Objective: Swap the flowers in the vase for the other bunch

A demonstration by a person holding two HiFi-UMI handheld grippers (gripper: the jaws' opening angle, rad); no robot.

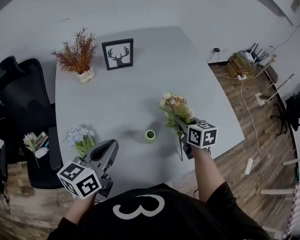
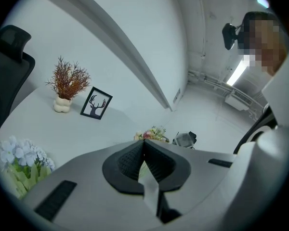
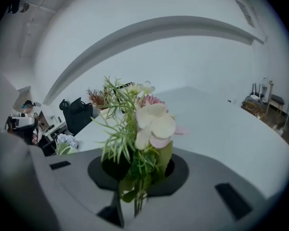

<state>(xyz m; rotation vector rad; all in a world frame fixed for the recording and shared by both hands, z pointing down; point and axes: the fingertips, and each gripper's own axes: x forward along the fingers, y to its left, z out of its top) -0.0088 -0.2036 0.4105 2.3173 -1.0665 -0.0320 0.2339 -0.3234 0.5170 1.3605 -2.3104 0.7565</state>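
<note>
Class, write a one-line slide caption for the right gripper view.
The right gripper grips a pink-and-cream flower bunch by its stems, white table behind.

The tabletop is smooth, matt pale grey. The left claw and the right claw have smooth, matt grey plastic shells and black pads with a fine ribbed texture. The pink and cream bunch has matt, cloth-like petals and thin plastic-looking fronds. The green vase looks slightly glossy. The floor is wood planking
</note>
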